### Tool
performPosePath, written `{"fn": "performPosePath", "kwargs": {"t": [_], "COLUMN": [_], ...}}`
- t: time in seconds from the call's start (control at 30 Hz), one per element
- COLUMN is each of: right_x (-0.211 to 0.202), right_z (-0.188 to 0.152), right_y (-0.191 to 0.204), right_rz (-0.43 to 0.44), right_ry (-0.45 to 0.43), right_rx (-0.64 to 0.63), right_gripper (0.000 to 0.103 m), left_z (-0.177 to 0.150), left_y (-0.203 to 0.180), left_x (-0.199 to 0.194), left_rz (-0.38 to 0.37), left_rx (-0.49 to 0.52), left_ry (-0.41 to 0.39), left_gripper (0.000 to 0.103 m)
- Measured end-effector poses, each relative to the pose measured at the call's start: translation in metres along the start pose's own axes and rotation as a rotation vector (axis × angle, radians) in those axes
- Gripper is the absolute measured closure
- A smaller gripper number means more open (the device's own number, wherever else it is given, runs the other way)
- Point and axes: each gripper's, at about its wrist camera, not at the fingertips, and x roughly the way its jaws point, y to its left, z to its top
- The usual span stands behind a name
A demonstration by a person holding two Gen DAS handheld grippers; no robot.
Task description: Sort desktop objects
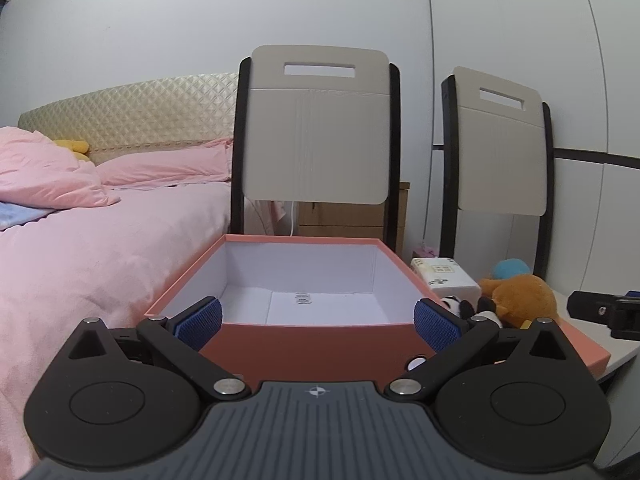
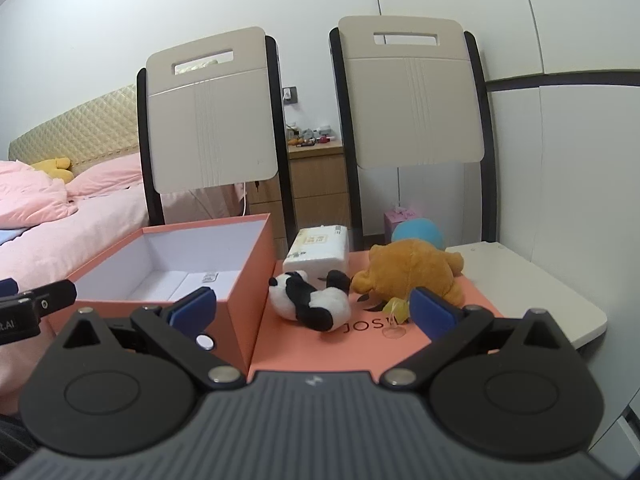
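Observation:
An open orange box with a white, empty inside stands straight ahead of my left gripper, which is open and empty at its near wall. In the right wrist view the box is at the left. Beside it on the flat orange lid lie a panda plush, a brown bear plush and a white tissue pack. My right gripper is open and empty, just short of the panda. A blue plush sits behind the bear.
The lid rests on a white table. Two chair backs stand behind the table. A pink bed is at the left. A wooden nightstand stands between the chairs. The left gripper shows at the left edge.

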Motion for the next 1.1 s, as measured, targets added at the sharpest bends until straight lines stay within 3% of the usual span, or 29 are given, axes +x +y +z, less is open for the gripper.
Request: {"fn": "performPosePath", "kwargs": {"t": [0.13,0.57,0.7,1.1], "right_x": [0.006,0.024,0.024,0.039], "right_z": [0.001,-0.013,-0.016,-0.024], "right_y": [0.001,0.008,0.005,0.012], "right_rz": [-0.003,-0.005,0.016,0.05], "right_ry": [0.003,-0.01,-0.049,-0.032], "right_rx": [-0.017,-0.045,-0.038,-0.039], "right_gripper": [0.0,0.0,0.0,0.0], "left_z": [-0.005,-0.017,-0.02,-0.022], "left_y": [0.018,0.027,0.033,0.048], "left_x": [0.002,0.01,0.008,0.011], "left_rz": [0.016,0.031,0.037,0.043], "left_rx": [-0.036,0.037,0.071,0.041], "left_ry": [0.011,-0.028,-0.039,-0.034], "left_gripper": [0.0,0.0,0.0,0.0]}}
